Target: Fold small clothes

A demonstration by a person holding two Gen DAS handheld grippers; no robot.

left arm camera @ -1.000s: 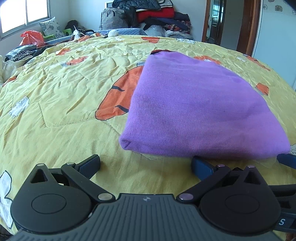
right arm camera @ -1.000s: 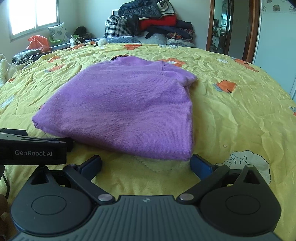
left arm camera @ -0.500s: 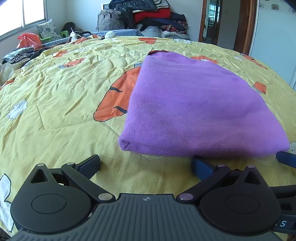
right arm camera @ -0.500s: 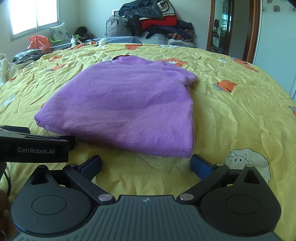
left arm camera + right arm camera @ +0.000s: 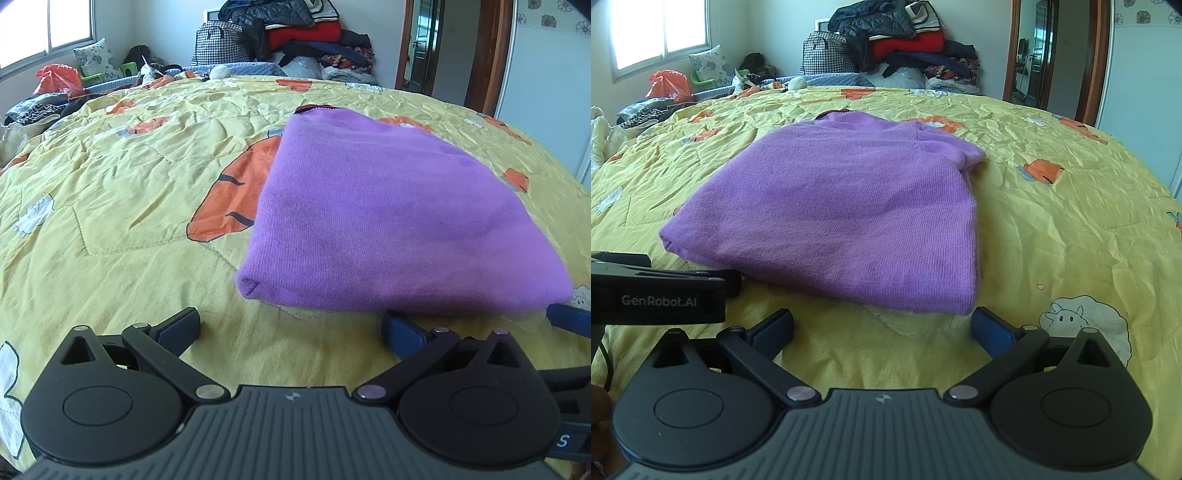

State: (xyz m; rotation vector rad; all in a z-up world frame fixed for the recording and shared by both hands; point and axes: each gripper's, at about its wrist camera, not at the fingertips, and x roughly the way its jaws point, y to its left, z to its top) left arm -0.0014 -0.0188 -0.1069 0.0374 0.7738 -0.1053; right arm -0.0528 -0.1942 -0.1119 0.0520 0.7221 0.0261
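Note:
A folded purple knit garment (image 5: 388,221) (image 5: 849,214) lies flat on the yellow bedspread (image 5: 110,221) (image 5: 1071,229). My left gripper (image 5: 291,328) is open, low over the bed just short of the garment's near left corner, with nothing between its fingers. My right gripper (image 5: 882,328) is open too, just short of the garment's near right corner, holding nothing. The left gripper's body (image 5: 657,295) shows at the left edge of the right wrist view. One blue fingertip of the right gripper (image 5: 569,319) peeks in at the right of the left wrist view.
The bedspread carries orange and white cartoon prints. A pile of clothes and a checked bag (image 5: 827,55) stands beyond the bed's far edge. Cushions and an orange bag (image 5: 668,85) lie at far left under a window. A doorway (image 5: 1034,55) opens at far right.
Both grippers have drawn back slightly from the garment's near edge and stayed open. The garment has not moved.

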